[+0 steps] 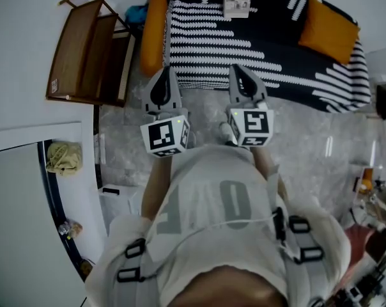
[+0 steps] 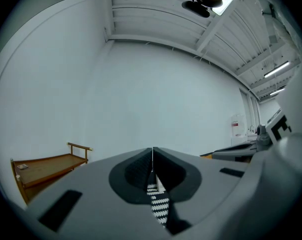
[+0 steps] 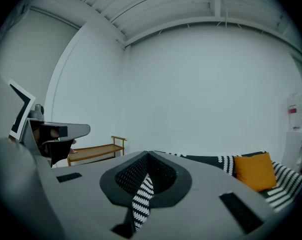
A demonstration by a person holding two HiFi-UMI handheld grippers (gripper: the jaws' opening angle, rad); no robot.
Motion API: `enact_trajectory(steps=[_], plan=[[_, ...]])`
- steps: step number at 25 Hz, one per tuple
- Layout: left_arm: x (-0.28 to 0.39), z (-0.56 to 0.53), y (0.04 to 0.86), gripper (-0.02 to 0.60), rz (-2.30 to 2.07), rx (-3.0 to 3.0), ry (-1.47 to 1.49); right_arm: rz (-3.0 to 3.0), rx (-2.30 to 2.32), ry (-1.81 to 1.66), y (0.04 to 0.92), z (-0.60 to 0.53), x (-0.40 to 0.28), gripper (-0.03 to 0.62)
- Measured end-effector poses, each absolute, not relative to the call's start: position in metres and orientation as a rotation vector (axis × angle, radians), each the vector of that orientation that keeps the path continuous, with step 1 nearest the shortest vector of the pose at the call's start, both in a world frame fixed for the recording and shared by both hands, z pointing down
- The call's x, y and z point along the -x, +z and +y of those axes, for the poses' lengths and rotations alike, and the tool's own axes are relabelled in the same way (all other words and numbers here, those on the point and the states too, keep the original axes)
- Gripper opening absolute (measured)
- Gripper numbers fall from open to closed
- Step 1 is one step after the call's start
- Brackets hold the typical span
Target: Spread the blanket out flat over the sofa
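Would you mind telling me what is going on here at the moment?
A person holds a gripper in each hand. The left gripper and the right gripper are each shut on the near edge of a black-and-white blanket. The blanket lies draped ahead of the person, by an orange cushion. It looks ready to be pulled flat.

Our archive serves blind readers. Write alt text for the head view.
The left gripper and right gripper are shut on the near edge of a black-and-white blanket. Orange cushions lie at its two ends; a wooden rack stands to the left.
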State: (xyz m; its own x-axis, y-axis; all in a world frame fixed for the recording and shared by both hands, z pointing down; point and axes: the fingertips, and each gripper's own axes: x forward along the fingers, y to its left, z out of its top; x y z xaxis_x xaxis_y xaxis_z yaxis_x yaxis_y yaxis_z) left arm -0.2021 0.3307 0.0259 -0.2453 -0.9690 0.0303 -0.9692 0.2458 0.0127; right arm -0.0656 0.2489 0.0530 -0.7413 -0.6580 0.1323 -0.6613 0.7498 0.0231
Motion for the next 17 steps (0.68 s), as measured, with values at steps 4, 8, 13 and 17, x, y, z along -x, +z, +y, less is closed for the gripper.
enact_trajectory(steps=[4, 8, 13, 17], plan=[[0.201, 0.333, 0.027, 0.011, -2.458, -1.895, 0.005, -2.797, -1.054, 0.031, 0.056, 0.249, 0.062, 0.008], [0.206, 0.336, 0.028, 0.011, -2.47, -1.87, -0.014, -2.81, -1.044, 0.031, 0.054, 0.25, 0.064, 0.008], [0.208, 0.339, 0.028, 0.011, -2.483, -1.853, -0.02, -2.77, -1.054, 0.006, 0.063, 0.247, 0.057, 0.008], [0.21, 0.343, 0.029, 0.011, -2.48, -1.844, -0.028, -2.758, -1.048, 0.017, 0.067, 0.25, 0.056, 0.008]])
